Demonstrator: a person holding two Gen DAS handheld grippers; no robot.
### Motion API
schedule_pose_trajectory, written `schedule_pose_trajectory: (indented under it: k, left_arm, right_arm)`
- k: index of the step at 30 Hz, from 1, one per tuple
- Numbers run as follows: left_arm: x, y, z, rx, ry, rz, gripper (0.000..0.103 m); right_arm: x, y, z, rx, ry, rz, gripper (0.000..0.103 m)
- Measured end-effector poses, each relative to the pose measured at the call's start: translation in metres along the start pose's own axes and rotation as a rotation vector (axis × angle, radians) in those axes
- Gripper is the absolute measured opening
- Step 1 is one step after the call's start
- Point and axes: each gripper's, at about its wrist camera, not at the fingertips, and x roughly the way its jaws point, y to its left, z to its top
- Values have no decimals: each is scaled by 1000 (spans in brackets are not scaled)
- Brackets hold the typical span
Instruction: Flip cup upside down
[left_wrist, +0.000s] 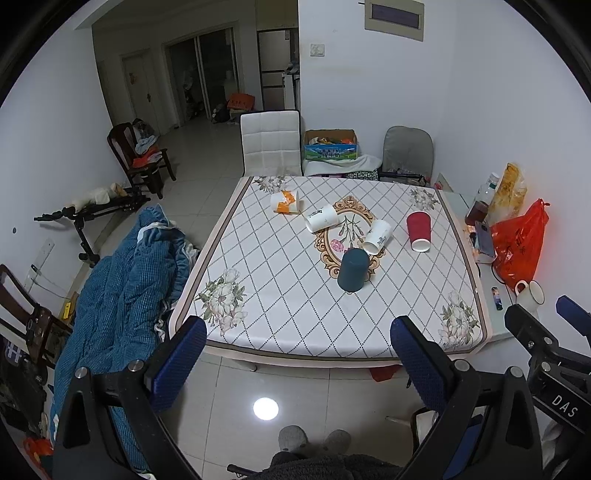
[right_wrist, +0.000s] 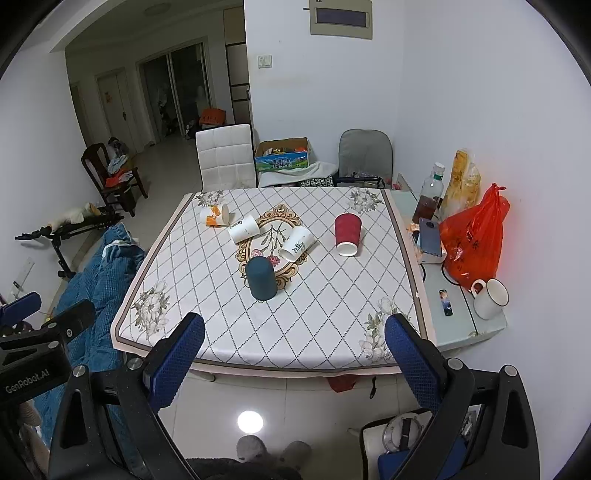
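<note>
While the dark blue cup (left_wrist: 352, 268) already stands upside down on the surface (left_wrist: 258, 280), four cups lie sideways, both hand-held grippers (left_wrist: 295, 365) (right_wrist: 291, 363) released.

Five cups on the bench. Dark teal cup (left_wrist: 353, 270) (right_wrist: 261, 278) stands upside down, closed base up, at frame centre. Other four lie on their sides: red cup (left_wrist: 419, 231) (right_wrist: 347, 233) right of centre, white mouth toward the camera; white cup with dark print (left_wrist: 377, 236) (right_wrist: 297, 243) just behind the teal one; another white printed cup (left_wrist: 321, 218) (right_wrist: 243, 228) upper left of it; orange-and-white cup (left_wrist: 286, 201) (right_wrist: 215, 215) farthest upper left.
</note>
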Motion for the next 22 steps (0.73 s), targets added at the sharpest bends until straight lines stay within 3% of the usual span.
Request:
schedule_pose_trajectory:
  k: [22]
  left_arm:
    - [-6,4,-2,15,-20,16,102]
  right_arm:
    - [0,-3,-2,8,8,13,100]
